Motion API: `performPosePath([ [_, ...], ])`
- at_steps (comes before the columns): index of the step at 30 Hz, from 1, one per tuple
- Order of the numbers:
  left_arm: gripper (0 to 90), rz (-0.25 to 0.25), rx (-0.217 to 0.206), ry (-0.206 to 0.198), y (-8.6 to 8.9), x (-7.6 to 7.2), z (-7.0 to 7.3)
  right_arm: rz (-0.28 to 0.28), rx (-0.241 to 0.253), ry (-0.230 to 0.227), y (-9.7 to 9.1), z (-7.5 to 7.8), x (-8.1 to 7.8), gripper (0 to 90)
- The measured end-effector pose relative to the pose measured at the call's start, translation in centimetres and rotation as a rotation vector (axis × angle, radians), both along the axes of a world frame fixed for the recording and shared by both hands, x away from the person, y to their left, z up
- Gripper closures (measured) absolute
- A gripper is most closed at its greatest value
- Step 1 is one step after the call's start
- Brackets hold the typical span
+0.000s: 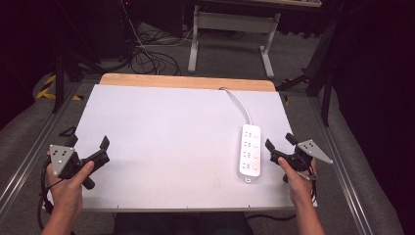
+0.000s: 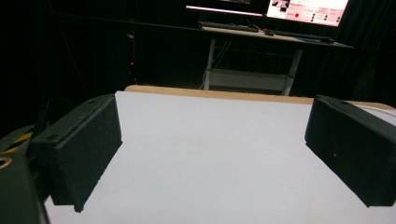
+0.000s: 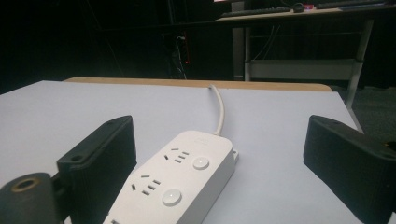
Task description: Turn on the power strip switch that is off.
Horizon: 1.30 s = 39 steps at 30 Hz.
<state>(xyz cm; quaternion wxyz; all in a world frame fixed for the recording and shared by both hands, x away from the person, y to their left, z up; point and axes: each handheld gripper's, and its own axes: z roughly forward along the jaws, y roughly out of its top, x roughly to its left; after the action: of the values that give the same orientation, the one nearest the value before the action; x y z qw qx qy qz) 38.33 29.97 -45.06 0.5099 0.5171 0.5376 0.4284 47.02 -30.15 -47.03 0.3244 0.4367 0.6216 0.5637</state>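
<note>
Right now your right tongs [image 1: 280, 142] stand spread wide with nothing pinched, hovering just beside the near right edge of the power strip [image 1: 249, 152]; in the right gripper view the strip [image 3: 180, 179] runs up between the two jaws, closer to the left one, and neither pad presses on it. Your left tongs [image 1: 89, 144] are spread too and hold nothing, well apart from the strip at the left edge of the surface [image 1: 166, 142], with bare white surface [image 2: 210, 158] between their jaws. The strip lies flat near the right side, lengthwise toward the far edge, its cable [image 1: 239, 104] curving away to the back. Judge it as a rigid plastic body, light to moderate in weight, with smooth glossy sides that could slip under the pads, so take it across its narrow width, on the long side walls near the middle, not on the top face where the buttons sit. Expect the stiffish cable to tug and swing the far end as you lift. By count: one power strip, one cable, four rows of sockets, each with a round button beside it, and two tongs.
</note>
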Motion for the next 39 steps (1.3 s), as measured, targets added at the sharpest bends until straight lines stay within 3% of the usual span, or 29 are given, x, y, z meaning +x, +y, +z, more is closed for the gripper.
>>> performPosePath([
  [16, 4.4, -0.002, 0.002, 0.000, 0.0, 0.0, 0.0, 0.001, -0.007, -0.007, 0.0, 0.1, -0.1, 12.4],
  [17, 4.4, -0.003, 0.002, -0.001, 0.0, 0.0, 0.0, -0.006, 0.004, -0.013, -0.2, 0.1, -0.2, 20.0],
  [20, 4.4, -0.005, 0.003, -0.002, -0.1, 0.0, 0.0, -0.009, 0.011, -0.024, -0.4, 0.3, -0.2, 26.3],
  [21, 4.4, -0.005, 0.002, -0.001, -0.1, 0.1, 0.0, -0.017, 0.016, -0.028, -0.5, 0.4, -0.3, 33.0],
  [25, 4.4, -0.008, 0.004, 0.000, -0.1, 0.1, 0.0, -0.018, 0.017, -0.039, -0.7, 0.5, -0.4, 41.6],
  [27, 4.4, -0.006, 0.002, 0.000, -0.1, 0.1, 0.0, -0.009, 0.013, -0.047, -0.8, 0.5, -0.4, 53.0],
  [29, 4.4, -0.007, 0.004, 0.000, -0.1, 0.1, 0.0, -0.004, 0.012, -0.049, -0.8, 0.5, -0.5, 56.5],
  [32, 4.4, -0.007, 0.004, 0.000, -0.1, 0.1, 0.0, 0.014, 0.022, -0.060, -1.0, 0.7, -0.6, 75.6],
  [39, 4.5, -0.010, 0.003, 0.000, -0.2, 0.1, -0.1, 0.016, 0.041, -0.048, -1.4, 0.8, -0.7, 87.0],
])
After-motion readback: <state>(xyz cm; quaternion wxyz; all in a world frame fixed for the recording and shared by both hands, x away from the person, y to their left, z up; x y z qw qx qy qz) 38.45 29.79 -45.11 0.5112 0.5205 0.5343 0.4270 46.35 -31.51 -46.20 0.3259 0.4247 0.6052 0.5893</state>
